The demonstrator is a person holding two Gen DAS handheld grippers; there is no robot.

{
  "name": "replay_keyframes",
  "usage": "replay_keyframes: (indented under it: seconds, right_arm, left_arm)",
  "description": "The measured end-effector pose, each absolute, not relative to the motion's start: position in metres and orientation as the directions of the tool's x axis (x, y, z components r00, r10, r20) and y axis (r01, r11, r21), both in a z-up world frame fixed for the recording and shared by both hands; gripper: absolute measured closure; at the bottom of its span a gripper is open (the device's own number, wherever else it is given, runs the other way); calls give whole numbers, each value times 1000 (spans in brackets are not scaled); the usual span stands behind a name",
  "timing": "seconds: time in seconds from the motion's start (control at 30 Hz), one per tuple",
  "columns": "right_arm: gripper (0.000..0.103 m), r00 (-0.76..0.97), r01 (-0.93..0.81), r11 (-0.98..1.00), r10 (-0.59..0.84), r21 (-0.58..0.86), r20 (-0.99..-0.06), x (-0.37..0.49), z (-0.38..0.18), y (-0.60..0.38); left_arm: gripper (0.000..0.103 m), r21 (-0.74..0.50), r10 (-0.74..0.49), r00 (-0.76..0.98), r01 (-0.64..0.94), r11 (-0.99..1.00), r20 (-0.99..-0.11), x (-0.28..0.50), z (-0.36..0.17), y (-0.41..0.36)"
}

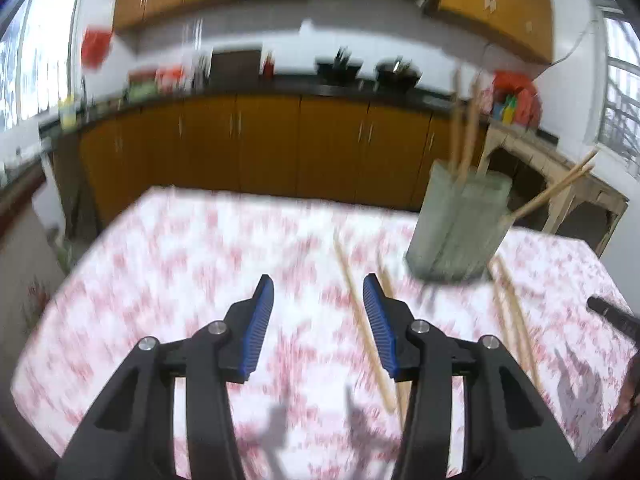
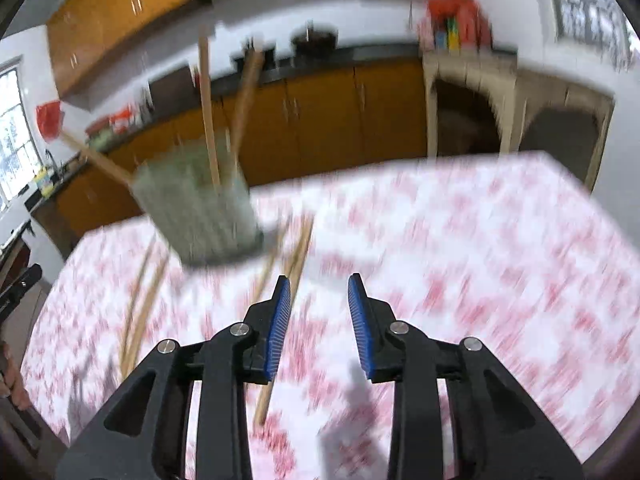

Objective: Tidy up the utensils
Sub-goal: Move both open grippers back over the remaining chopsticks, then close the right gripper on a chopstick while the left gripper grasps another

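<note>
Kitchen cabinets sit behind our floral counter [image 1: 200,264], where the holder [image 1: 460,224] already keeps some chopsticks upright. Loose chopsticks [image 1: 364,320] lie beside it, awaiting pickup; our left hand-held gripper [image 1: 319,286] and right hand-held gripper [image 2: 319,284] hover wide and empty.

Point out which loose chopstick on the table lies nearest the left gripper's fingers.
The single chopstick running between the left gripper's open fingers, beside the right fingertip; the other loose pair lies further right, past the holder.
</note>
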State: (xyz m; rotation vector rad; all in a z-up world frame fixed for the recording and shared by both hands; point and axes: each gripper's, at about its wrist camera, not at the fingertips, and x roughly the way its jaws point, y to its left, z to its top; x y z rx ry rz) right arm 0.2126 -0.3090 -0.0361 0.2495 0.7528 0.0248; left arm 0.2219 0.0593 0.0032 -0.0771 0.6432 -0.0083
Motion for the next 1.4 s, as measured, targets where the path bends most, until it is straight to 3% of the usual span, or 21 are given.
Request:
replay_keyframes:
  seconds: [0.13,0.37,0.47,0.53,0.73,1.03,1.13,1.4]
  right_arm:
    - [71,651,37,966,170,255,-740,224,-72,-284]
    - [74,630,13,987,117,161,-768,232,-92,-263]
    - [90,637,23,994,66,105,-768,228,-94,-264]
    - [95,636,34,992,72,121,-768,228,-94,-274]
    - [95,629,244,961,-52,133,-776,232,-96,-324]
    - [95,635,215,967,-30,139,-772,230,-96,-325]
    - [95,636,208,968,-25,140,-771,231,-96,-324]
    - [95,644,181,976,-23,123,-765,235,-96,-325]
  left_arm:
    - [56,-93,-39,743,-32,995,-668,225,-27,64]
    - [57,-109,-55,708,-30,994,-704,228,-46,61]
    - [57,-115,-73,700,-13,993,-711,233,-47,56]
    - [59,-116,-88,691,5,993,-718,237,-50,50]
    - [69,-115,-119,657,49,992,-745,252,-59,28]
    - [81,-33,-85,612,95,995,-787,273,-80,-8]
    - [92,-3,-58,601,93,996,-797,275,-88,-12]
    - [95,13,34,610,-40,999,-792,280,-91,38]
